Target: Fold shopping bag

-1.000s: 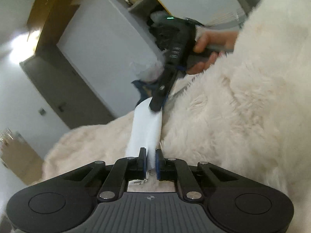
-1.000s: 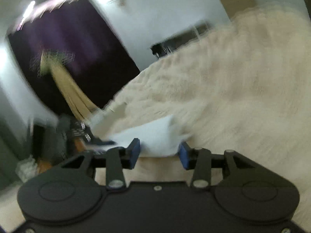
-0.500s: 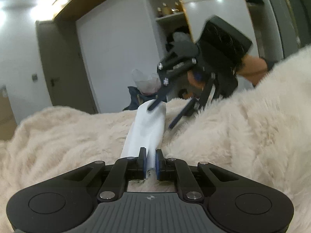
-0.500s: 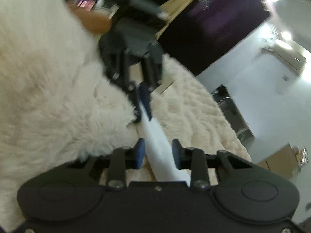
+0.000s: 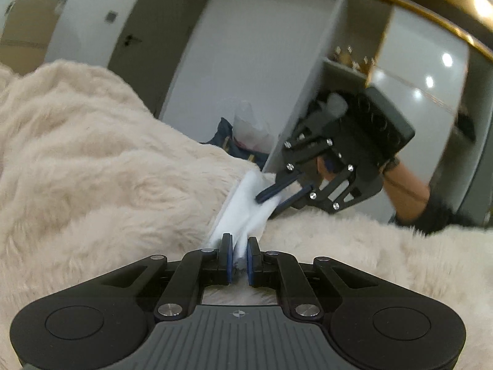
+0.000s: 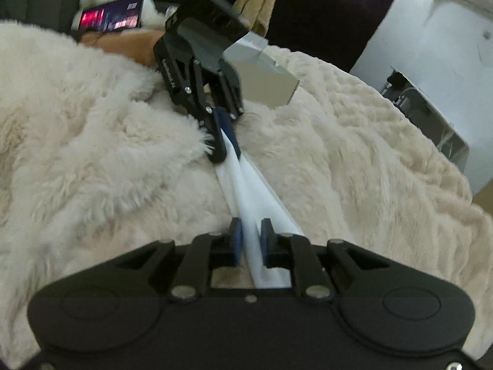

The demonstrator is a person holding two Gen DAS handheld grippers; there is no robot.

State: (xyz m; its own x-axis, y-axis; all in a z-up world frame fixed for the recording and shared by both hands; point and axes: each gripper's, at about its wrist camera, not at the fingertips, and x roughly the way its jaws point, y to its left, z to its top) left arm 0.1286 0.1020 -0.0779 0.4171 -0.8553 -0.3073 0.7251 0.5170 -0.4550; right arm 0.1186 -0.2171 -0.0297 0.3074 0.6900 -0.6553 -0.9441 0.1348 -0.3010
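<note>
The shopping bag [image 5: 243,203] is a white strip, folded narrow, stretched between both grippers above a cream fluffy blanket [image 5: 107,185]. My left gripper [image 5: 239,243] is shut on the near end of the strip in the left wrist view. At the far end, my right gripper [image 5: 269,203] pinches it, held by a person's hand [image 5: 406,185]. In the right wrist view, my right gripper [image 6: 251,226] has the shopping bag [image 6: 246,191] pressed between its blue pads. The strip runs up to my left gripper [image 6: 227,152], which clamps the other end.
A grey cardboard box [image 6: 262,77] lies on the blanket [image 6: 354,154] just behind the left gripper. A lit phone screen [image 6: 111,18] sits at the back left. Beyond the blanket's edge are a dark bag [image 5: 228,135] on the floor, white cabinet doors and an open shelf [image 5: 348,61].
The right jaws, open around the bag a second ago, have closed on it. Both grippers have rolled, and the bag is now pulled into a straight strip between them.
</note>
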